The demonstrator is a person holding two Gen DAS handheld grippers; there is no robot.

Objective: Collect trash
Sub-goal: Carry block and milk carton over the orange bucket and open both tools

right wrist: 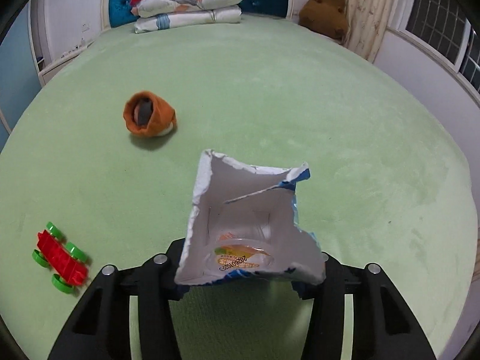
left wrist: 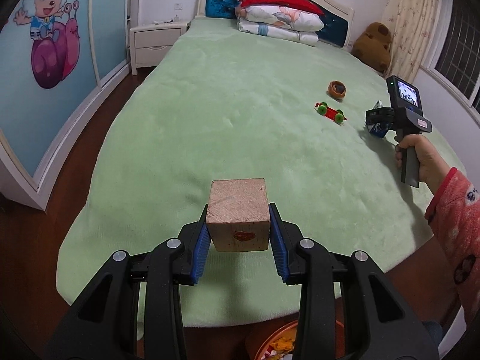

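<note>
left gripper (left wrist: 238, 225): clamped on a wooden block (left wrist: 238, 214), blue pads pressed to both its sides. block is up off the bed (left wrist: 210, 105), just past the near edge.
right gripper (right wrist: 249, 270): closed on a torn carton (right wrist: 249, 225), open end facing away from the tool. the fingertips are hidden under it, so the grip is judged from how it rides in the jaws. in the left view the same carton (left wrist: 376, 120) sits in that tool's nose, low over the bed.
bin (left wrist: 279, 339): orange, on the floor right under the left tool, below the bed edge. some scraps already inside, can't tell what.
in hand: two items, one per tool, neither dropped yet.
left on bed: toy car (right wrist: 60, 258), left of and beside the right tool; orange pouch (right wrist: 148, 117), ahead-left of it, further out. both untouched and apart from each other.
trash or not: carton clearly is. block, car and pouch, my guess only; they may not count.
progress: roughly mid-way. bin is partly filled, two pieces are lifted, two still lie out.
next, as i read it: left only needs to come back and down to the bin; right has the longer trip across to it.
</note>
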